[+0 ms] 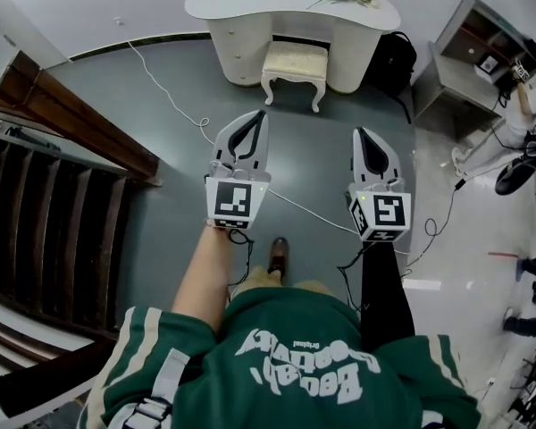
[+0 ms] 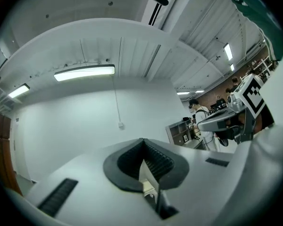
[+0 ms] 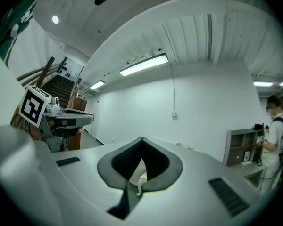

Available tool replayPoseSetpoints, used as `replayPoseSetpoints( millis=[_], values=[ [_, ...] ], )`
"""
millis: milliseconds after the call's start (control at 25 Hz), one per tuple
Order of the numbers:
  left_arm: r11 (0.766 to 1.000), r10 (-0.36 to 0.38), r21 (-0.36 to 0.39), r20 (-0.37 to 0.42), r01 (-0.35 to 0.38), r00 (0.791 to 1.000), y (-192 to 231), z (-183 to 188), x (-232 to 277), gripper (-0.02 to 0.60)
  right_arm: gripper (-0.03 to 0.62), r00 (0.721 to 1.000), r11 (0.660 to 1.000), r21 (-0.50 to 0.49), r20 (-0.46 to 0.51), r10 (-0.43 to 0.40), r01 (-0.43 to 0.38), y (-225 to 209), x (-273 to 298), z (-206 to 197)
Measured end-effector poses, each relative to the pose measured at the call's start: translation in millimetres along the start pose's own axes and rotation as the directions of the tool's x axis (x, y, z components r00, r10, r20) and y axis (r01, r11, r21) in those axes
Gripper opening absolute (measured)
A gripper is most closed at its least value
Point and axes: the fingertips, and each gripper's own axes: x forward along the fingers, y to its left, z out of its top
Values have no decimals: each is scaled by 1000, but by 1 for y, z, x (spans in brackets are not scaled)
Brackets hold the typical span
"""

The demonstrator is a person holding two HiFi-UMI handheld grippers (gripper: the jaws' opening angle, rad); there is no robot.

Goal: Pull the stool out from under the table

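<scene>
stool (image 1: 295, 65) at far end of grey floor, tucked part way under white kidney-shaped table (image 1: 241, 3). cushioned seat and two curved near legs poke out toward near side. seat's long side runs left to right, parallel to table front.

left gripper (image 1: 259, 116) and right gripper (image 1: 361, 134) held side by side, pointing far, both well apart from stool. stool lies straight ahead, in line with the gap between them, slightly closer to left gripper's line. left tips sit a touch farther than right tips, so left hand judged marginally nearer. approach judged to need a straight carry toward far side, then a pull back toward near along the clear floor. loose white cable (image 1: 174, 101) crosses that floor on the left, a possible snag for the legs.

jaws on both: closed, ribbed pads meeting, nothing between them.

head view alone gives stool, table, floor layout and spacing. gripper views aim at white far wall and ceiling strip lights, with own bodies blocking the floor; only a pale sliver shows through each slot below the pads, too small to name. right gripper view adds a person (image 3: 273, 126) at a shelf unit (image 3: 240, 145) on the right.
</scene>
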Motion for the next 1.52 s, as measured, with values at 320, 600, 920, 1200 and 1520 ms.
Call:
replayPoseSetpoints(
  millis=[320, 600, 920, 1200, 1520],
  values=[
    [999, -36, -10, 10, 36, 999, 44, -21, 65, 14, 8, 999, 999, 17, -8, -36, 36, -16, 75, -5],
    [999, -44, -28, 24, 44, 999, 67, -34, 119, 14, 8, 999, 999, 22, -13, -37, 38, -43, 130, -13],
    [1000, -8, -17, 11, 8, 1000, 96, -78, 213, 14, 8, 1000, 1000, 19, 23, -5, 5, -93, 233, -33],
    [1000, 25, -4, -16, -25, 1000, 141, -109, 336, 14, 8, 998, 999, 0, 47, 49, -49, -158, 363, -24],
    [998, 59, -4, -7, -59, 998, 186, -121, 467, 14, 8, 989, 993, -14, 90, 118, -117, -218, 494, -2]
  ],
)
